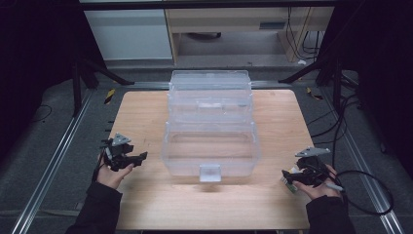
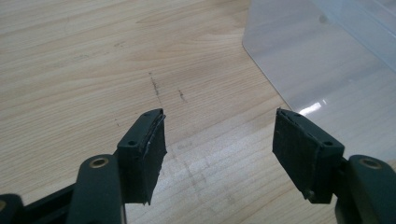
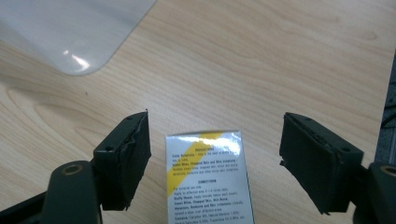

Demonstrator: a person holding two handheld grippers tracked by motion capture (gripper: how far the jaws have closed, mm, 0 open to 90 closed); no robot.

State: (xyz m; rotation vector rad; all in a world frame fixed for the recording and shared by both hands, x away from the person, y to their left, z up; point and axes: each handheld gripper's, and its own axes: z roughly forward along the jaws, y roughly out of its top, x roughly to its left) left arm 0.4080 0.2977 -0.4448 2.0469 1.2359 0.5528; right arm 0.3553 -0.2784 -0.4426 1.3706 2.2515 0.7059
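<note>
The right gripper (image 3: 215, 158) is standing with its jaws spread wide, released, and a small white cardboard box with a yellow diagonal stripe and fine black print (image 3: 208, 179) is lying on the table between them. Bare wood is showing on both sides of the box, so neither pad is touching it; the left-hand pad (image 3: 135, 154) is sitting nearer to it than the right-hand one. In the high view this gripper (image 1: 293, 178) is resting low at the table's near right corner, pointing inward toward the table's middle, with the box (image 1: 290, 185) just under its tips and the person's right hand (image 1: 321, 187) wrapping it from behind, the dark sleeve coming up from the bottom edge.

The left gripper (image 2: 219, 144) is likewise gaping open and holding nothing; only the light wooden tabletop (image 2: 93, 60) is lying between its pads. Ahead of it and to its right, the rounded corner of a large clear plastic storage box with tiered trays folded back (image 2: 317, 60) is standing near but apart. In the high view the left gripper (image 1: 139, 158) is hovering low beside that container (image 1: 210, 146), aimed at its side wall, with the left hand (image 1: 113, 173) gripping it from below.
</note>
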